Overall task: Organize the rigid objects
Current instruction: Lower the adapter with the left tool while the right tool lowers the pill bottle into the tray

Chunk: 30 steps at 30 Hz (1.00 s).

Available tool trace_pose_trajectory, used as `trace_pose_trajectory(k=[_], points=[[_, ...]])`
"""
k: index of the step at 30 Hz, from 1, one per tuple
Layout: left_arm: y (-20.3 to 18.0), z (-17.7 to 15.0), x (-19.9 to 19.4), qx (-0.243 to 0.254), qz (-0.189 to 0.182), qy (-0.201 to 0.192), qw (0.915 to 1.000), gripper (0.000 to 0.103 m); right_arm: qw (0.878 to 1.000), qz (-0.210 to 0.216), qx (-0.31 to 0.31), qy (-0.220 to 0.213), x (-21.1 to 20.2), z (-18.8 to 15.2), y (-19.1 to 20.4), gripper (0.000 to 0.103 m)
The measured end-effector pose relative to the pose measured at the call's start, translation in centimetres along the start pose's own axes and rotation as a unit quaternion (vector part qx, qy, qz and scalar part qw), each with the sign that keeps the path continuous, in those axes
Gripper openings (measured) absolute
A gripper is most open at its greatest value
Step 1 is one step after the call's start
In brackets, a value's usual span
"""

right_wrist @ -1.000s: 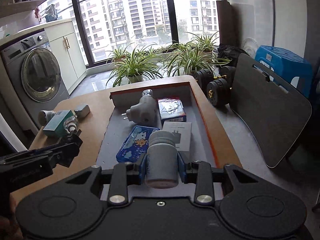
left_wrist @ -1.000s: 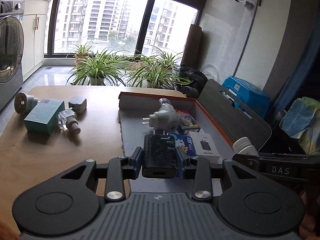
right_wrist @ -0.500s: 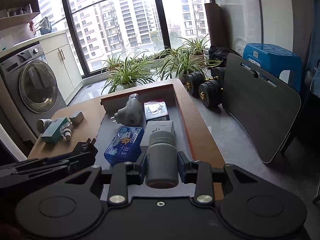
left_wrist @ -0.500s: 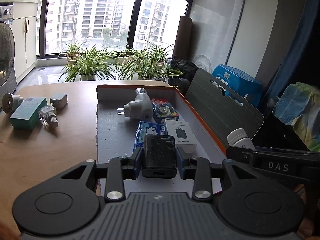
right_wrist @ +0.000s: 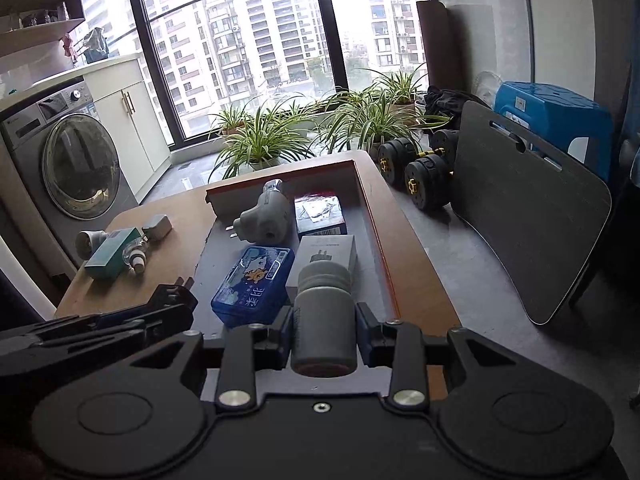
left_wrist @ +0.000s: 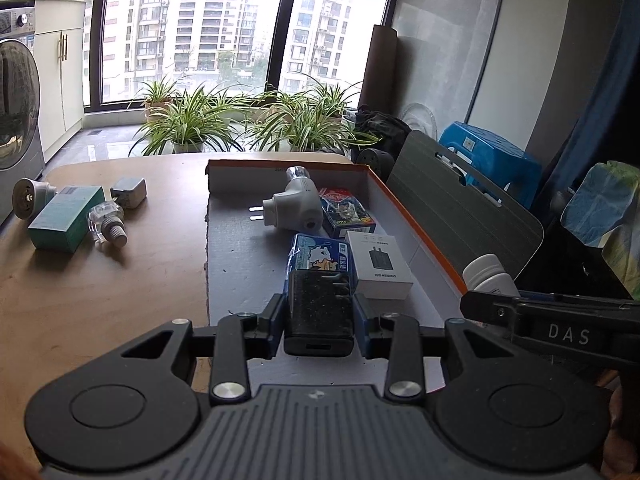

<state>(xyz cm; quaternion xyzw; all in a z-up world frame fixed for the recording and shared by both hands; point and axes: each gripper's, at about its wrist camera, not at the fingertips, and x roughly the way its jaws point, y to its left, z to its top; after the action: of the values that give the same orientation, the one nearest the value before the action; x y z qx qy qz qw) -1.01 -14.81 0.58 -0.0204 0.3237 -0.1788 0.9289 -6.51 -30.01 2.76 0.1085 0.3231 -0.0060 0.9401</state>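
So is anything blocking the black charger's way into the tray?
Nothing visible. The left gripper holds the black charger over the tray, whose near-left floor is bare; the blue case lies just ahead.

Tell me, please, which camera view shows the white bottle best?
The right wrist view shows it best: the white bottle lies centred between the right gripper's jaws, cap and body both visible. The left wrist view shows only its cap end at the right, above the other gripper's arm.

Soft daylight from the window (left_wrist: pixel 192 32) lights both sharp views; fisheye bending curves the edges.
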Motion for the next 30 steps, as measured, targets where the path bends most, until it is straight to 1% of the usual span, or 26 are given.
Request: trace_pose_trajectory(k=[20, 30], points=[[0.6, -0.2, 0.5, -0.006, 0.013, 0.009, 0.9999, 0.036, 1.0, -0.002, -0.004, 0.01, 1.0, -0.1, 0.0, 0.04], [0.7, -0.3, 0.6, -0.009, 0.012, 0.013, 0.9998, 0.036, 1.0, -0.001, -0.003, 0.013, 1.4, -0.1, -0.1, 0.04]])
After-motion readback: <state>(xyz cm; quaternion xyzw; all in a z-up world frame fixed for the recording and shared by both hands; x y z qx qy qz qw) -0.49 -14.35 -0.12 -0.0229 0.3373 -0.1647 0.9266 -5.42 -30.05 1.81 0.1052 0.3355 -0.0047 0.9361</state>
